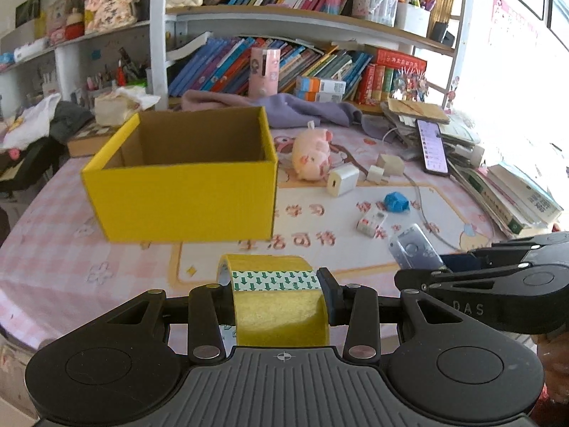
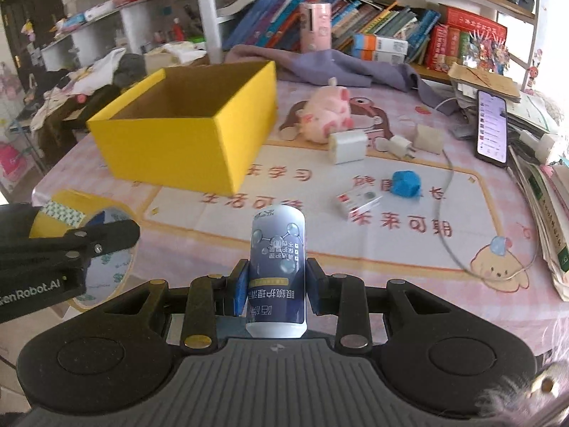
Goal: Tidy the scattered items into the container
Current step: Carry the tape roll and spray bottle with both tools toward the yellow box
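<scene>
My left gripper (image 1: 277, 291) is shut on a yellow tape roll (image 1: 277, 302) with a green-arrow label, held above the table in front of the open yellow box (image 1: 181, 199). My right gripper (image 2: 276, 284) is shut on a blue-and-white bottle (image 2: 277, 267) that stands upright between the pads. The box (image 2: 170, 142) lies ahead and to the left in the right wrist view. Loose on the tablecloth lie a pink plush pig (image 1: 313, 156), a white charger (image 1: 341, 179), a blue crumpled lump (image 1: 396, 202) and a small red-and-white pack (image 1: 371, 221).
A phone (image 1: 432, 147) leans on a pile of books (image 1: 515, 195) at the right. A purple cloth (image 1: 284, 106) lies behind the box under packed bookshelves. A cable (image 2: 444, 220) loops over the mat. Clothes (image 1: 42, 124) are heaped at the left.
</scene>
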### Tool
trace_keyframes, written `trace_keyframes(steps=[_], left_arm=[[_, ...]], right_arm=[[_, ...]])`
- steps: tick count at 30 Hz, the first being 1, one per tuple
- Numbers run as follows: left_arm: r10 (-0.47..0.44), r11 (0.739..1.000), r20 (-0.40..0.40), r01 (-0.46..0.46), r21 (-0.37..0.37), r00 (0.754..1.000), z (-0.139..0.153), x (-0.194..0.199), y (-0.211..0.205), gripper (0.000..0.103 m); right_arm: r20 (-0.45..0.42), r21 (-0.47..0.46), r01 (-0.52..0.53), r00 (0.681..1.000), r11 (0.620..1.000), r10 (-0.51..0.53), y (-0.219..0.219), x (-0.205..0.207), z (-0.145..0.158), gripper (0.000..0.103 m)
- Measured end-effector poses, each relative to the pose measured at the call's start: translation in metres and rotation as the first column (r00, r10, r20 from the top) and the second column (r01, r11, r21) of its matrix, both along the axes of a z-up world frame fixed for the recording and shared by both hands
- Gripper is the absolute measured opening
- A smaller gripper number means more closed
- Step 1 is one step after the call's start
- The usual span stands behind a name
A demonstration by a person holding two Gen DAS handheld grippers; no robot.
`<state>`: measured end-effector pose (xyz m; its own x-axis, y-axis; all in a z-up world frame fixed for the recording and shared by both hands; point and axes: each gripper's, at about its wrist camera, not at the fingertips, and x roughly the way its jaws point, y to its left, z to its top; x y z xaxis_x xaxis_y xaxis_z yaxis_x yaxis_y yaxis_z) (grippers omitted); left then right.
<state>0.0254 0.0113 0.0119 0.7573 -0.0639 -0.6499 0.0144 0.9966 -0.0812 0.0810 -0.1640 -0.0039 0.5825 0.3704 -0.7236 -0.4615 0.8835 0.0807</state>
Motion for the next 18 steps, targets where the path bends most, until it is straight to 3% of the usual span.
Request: trace_keyframes(steps=[18], left_arm=[[0.062,0.998,-0.030,-0.062,-0.028,0.998,-0.006,-0.028,0.044,0.039]], right_arm=[[-0.030,0.014,-0.088,0.996,0.996,0.088,0.047,-0.032,-0.005,0.031]])
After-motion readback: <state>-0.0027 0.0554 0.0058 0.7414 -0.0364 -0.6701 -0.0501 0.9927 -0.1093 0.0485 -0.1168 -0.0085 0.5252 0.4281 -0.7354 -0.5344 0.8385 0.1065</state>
